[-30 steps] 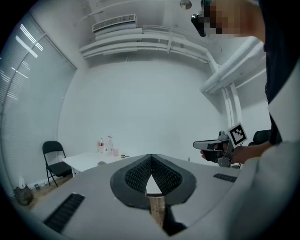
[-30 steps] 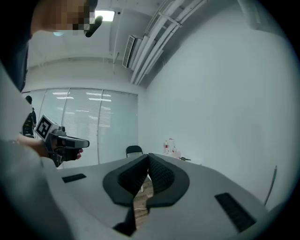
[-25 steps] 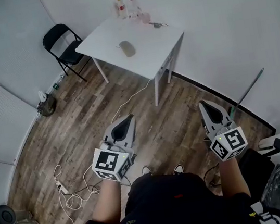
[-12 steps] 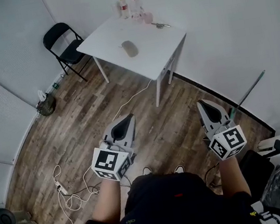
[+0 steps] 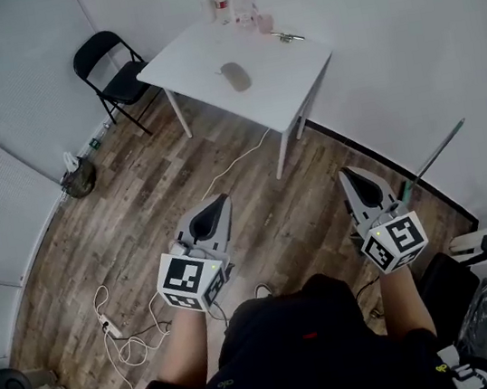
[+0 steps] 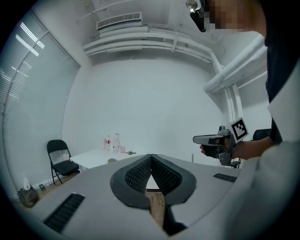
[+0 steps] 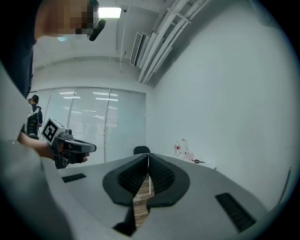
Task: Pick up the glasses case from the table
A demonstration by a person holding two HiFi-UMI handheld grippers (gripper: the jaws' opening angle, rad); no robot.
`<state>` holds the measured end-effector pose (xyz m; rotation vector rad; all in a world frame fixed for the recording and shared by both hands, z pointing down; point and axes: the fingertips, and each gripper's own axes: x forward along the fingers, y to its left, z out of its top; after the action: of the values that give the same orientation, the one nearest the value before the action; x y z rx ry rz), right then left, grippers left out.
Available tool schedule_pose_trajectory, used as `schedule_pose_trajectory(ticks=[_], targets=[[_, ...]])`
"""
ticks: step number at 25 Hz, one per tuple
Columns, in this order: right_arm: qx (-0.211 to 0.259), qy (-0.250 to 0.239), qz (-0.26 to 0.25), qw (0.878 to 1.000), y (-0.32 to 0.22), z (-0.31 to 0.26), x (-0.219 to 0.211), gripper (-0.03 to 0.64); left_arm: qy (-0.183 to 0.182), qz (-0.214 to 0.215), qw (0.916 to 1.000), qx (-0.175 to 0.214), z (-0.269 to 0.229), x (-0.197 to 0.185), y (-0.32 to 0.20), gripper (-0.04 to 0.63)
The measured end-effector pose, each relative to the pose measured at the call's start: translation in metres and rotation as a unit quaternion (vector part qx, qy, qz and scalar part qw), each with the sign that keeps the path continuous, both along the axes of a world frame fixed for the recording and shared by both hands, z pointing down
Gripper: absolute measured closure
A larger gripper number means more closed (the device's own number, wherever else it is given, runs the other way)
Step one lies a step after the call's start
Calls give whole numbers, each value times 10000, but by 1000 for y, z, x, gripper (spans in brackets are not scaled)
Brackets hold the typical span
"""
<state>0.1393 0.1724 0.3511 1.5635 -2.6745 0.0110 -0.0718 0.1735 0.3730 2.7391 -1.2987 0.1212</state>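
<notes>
The glasses case [image 5: 236, 76] is a grey oval lying near the middle of the white table [image 5: 293, 91] at the top of the head view. In the left gripper view it is a small grey shape [image 6: 111, 160] on the far tabletop. Both grippers are held level in front of the person's body, far short of the table. My left gripper [image 5: 220, 204] is shut and empty, its ribbed pads meeting at the tips [image 6: 151, 157]. My right gripper [image 5: 350, 174] is also shut with nothing between its jaws [image 7: 148, 156].
Two bottles [image 5: 221, 0], a pink cup [image 5: 264, 23] and a small metal item [image 5: 288, 37] stand at the table's back edge. A black folding chair [image 5: 114, 72] is left of the table. Cables [image 5: 124, 336] lie on the wood floor at left; a pole [image 5: 434, 154] leans at right.
The person has stepped toward the table, carrying both grippers forward with them. The table and case have shifted right in the head view. Both grippers stay shut.
</notes>
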Motion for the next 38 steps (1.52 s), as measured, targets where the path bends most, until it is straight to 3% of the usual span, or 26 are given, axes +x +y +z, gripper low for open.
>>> schedule_pose_trajectory(ticks=[12,25,38], targets=[[-72,-61,-227,9997,-55,11,-16,594,-2,-176,9998,-57,12,-15,-47,575],[-207,-263,-676,9971,-218,16,29,594,67,-718,9973,-123,3,31,-185,575],[-528,-438,-1179,9907,-343,34,73,594,-190,-1334,9899,-440,11,69,-279,575]])
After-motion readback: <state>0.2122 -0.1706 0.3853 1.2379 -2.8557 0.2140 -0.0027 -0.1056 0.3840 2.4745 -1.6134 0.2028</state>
